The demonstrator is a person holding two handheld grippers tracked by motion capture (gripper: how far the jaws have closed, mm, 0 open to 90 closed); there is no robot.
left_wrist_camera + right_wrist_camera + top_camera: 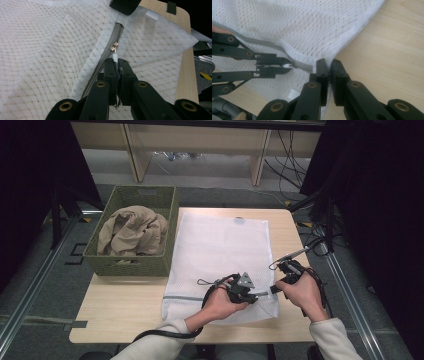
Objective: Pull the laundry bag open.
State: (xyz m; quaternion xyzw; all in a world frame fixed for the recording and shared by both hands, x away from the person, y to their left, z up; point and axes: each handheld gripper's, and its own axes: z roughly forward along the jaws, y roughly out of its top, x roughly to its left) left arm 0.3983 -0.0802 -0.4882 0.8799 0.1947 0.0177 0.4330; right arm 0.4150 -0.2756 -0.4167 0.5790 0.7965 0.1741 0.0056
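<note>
A white mesh laundry bag (220,245) lies flat on the wooden table (120,305). Its grey zipper (119,28) runs along the near edge. My left gripper (117,61) is shut on the small white tab hanging from the brass zipper slider (114,46). In the high view the left gripper (260,293) points right, toward the right gripper (275,289). My right gripper (328,62) is shut on the bag's edge (337,51) just past the zipper's end. The right gripper view has the left gripper (284,66) at the slider (294,65), a short way from my jaws.
A green woven basket (130,265) holding a crumpled beige cloth (132,230) stands at the table's back left, touching the bag's left side. Bare wood (387,50) lies to the right of the bag. Cables trail off the table's right edge.
</note>
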